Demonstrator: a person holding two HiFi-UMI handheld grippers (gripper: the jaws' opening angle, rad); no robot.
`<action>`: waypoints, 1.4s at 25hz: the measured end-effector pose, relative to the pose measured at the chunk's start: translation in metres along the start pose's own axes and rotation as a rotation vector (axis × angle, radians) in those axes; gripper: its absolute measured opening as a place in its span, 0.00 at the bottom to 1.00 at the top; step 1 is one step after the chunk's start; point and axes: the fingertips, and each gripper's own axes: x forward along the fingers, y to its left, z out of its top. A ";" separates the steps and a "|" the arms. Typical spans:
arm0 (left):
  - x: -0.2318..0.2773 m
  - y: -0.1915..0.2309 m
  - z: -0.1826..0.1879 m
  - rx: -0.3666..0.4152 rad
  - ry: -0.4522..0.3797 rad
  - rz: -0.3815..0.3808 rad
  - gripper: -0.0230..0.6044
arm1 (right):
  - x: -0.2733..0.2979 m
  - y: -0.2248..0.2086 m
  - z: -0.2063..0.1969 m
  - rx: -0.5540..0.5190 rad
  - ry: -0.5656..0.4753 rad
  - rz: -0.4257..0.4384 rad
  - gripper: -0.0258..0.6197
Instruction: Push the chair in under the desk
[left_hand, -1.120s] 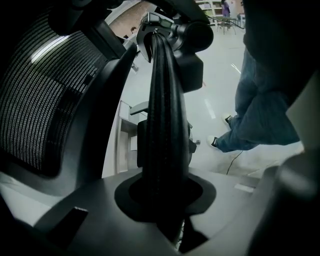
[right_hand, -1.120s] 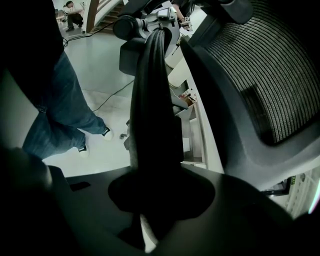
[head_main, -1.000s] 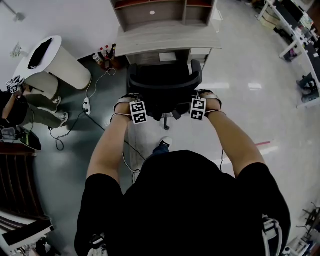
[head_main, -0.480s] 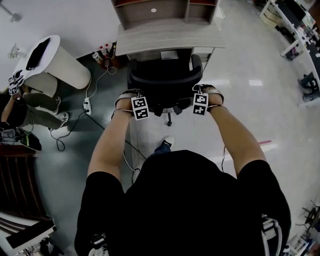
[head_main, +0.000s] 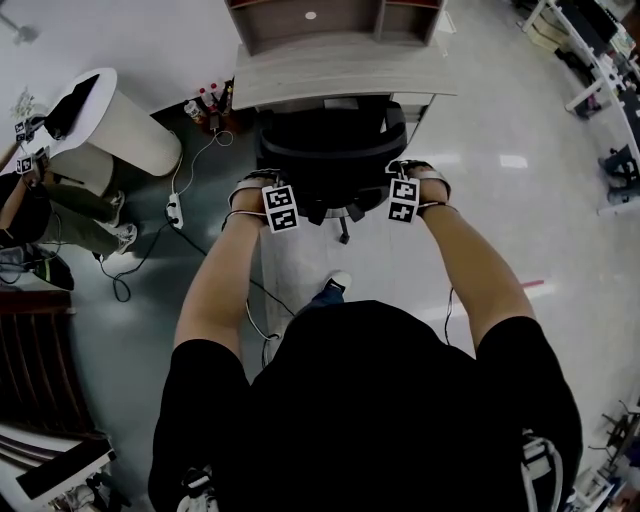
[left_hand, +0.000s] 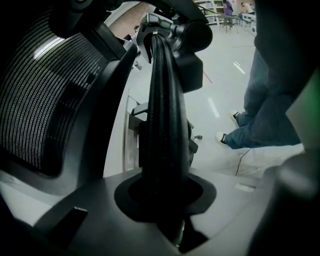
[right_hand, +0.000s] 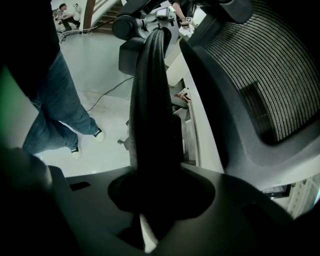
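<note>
A black mesh-back office chair (head_main: 325, 150) stands at a pale wooden desk (head_main: 340, 72), its seat partly under the desk top. My left gripper (head_main: 264, 186) is shut on the chair's left armrest (left_hand: 164, 115), a black padded bar running up between the jaws. My right gripper (head_main: 404, 176) is shut on the right armrest (right_hand: 152, 110) the same way. The mesh back (left_hand: 37, 100) fills the left of the left gripper view, and the mesh back (right_hand: 260, 70) fills the right of the right gripper view. The pads themselves are hidden under the armrests.
A white cylindrical bin (head_main: 120, 120) stands left of the desk. Bottles (head_main: 205, 103) sit by its left leg, with a power strip (head_main: 172, 211) and cables on the floor. A seated person (head_main: 45, 215) is far left. Other desks (head_main: 600, 70) line the right.
Both grippers and the chair have moved together toward the desk, and the seat now reaches further under the desk top. The grips on the armrests are unchanged.
</note>
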 end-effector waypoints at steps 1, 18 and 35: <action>0.000 0.003 -0.001 0.000 0.000 0.001 0.16 | 0.000 -0.003 0.001 0.000 -0.001 -0.001 0.19; 0.016 0.034 -0.010 -0.011 0.002 0.009 0.17 | 0.021 -0.037 0.004 -0.008 -0.008 -0.009 0.20; 0.016 0.034 -0.011 -0.010 0.001 0.024 0.17 | 0.023 -0.038 0.006 -0.004 -0.012 -0.019 0.21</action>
